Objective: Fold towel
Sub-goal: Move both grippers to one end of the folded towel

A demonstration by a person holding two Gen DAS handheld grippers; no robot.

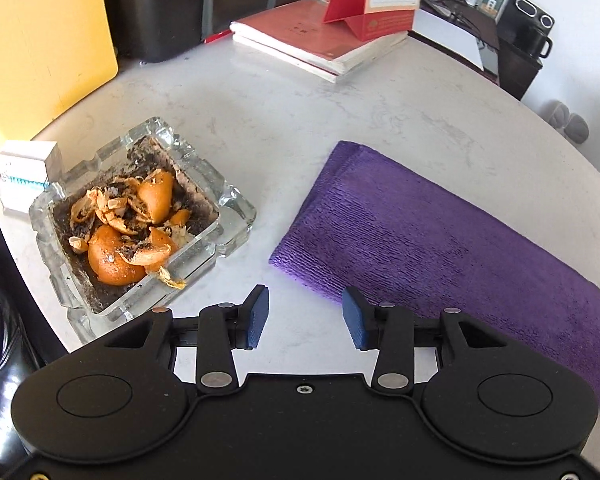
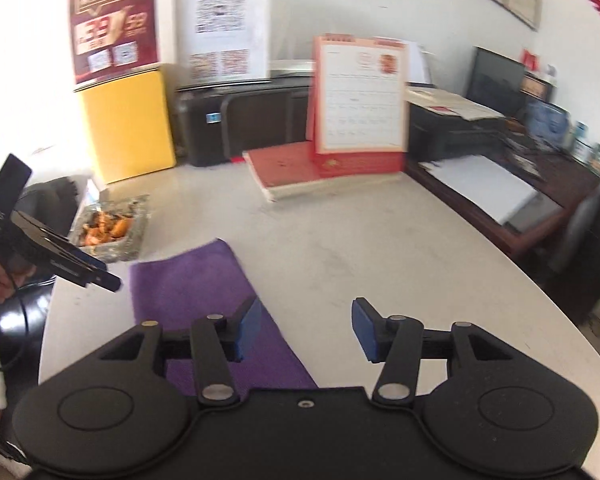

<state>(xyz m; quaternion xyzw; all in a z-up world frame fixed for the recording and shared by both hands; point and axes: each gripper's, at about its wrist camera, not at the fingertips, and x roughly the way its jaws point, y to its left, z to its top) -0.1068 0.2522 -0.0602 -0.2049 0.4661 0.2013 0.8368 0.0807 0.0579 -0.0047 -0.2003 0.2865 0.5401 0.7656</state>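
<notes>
Left gripper [image 1: 304, 317] and right gripper [image 2: 304, 330] were held spread, empty, angled down; peels [image 1: 129, 228] were seen in the ashtray [image 1: 235, 216] beside the towel [image 1: 440, 232].

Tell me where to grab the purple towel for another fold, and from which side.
Grip the purple towel at its short end nearest the glass ashtray, probably coming from above with the left gripper. That end lies flat on bare table, its layered edges facing the open jaws.
</notes>
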